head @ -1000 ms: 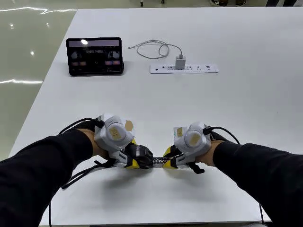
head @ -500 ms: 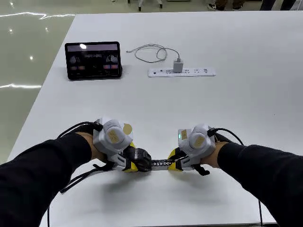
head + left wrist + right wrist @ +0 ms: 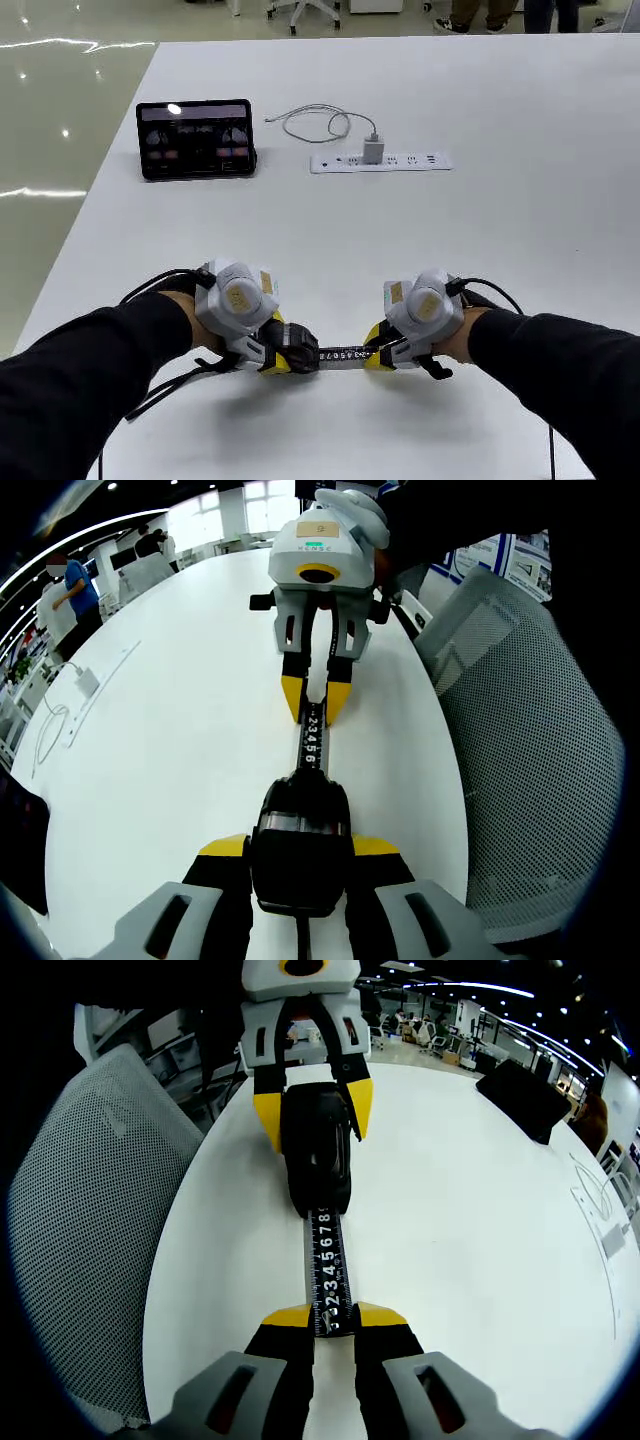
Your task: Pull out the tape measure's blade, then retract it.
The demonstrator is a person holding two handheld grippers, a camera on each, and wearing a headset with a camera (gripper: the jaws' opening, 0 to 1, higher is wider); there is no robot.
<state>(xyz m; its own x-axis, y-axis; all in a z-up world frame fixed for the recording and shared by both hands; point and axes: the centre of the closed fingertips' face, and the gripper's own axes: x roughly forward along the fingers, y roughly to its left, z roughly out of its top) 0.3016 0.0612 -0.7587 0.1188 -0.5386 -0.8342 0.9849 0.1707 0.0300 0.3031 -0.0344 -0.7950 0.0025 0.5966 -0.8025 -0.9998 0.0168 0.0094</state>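
A black tape measure case rests on the white table near its front edge. My left gripper is shut on the case. A short length of numbered blade runs from the case toward the right. My right gripper is shut on the blade's end, its yellow fingertips pinching it. In the left gripper view the right gripper faces me.
A dark tablet stands at the back left. A white power strip with a plugged charger and a coiled cable lies behind the middle. A mesh chair sits by the table's front edge.
My right gripper has moved to the right, drawing more blade out of the case. The left gripper holds the case in about the same place. The head camera has tilted.
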